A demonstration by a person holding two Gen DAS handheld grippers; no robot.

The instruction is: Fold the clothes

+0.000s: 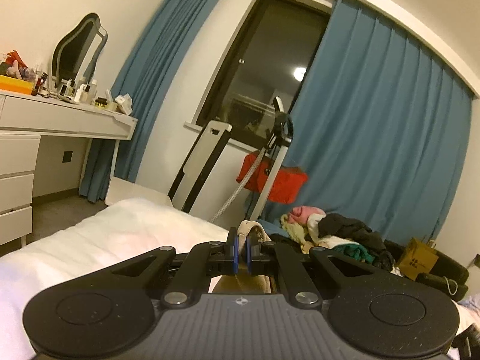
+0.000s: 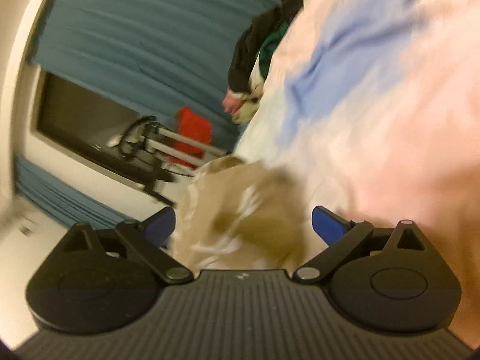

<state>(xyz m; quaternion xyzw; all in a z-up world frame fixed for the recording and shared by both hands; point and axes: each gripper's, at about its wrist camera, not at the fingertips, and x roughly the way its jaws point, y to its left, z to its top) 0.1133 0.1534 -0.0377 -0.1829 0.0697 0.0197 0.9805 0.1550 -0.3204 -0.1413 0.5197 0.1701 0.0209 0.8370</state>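
Note:
My left gripper is shut on a beige garment, whose edge sticks up between the blue pads; more of it hangs below the jaws. In the right wrist view, tilted and blurred, the same beige garment with white markings lies between the wide-open blue fingers of my right gripper, over the white bed. I cannot tell whether the fingers touch it. A pile of mixed clothes sits at the bed's far side and also shows in the right wrist view.
The white bed stretches left of my left gripper. A white dressing table with bottles and a mirror stands left. A garment steamer stand with a red bag, blue curtains, a dark window and a brown paper bag stand beyond.

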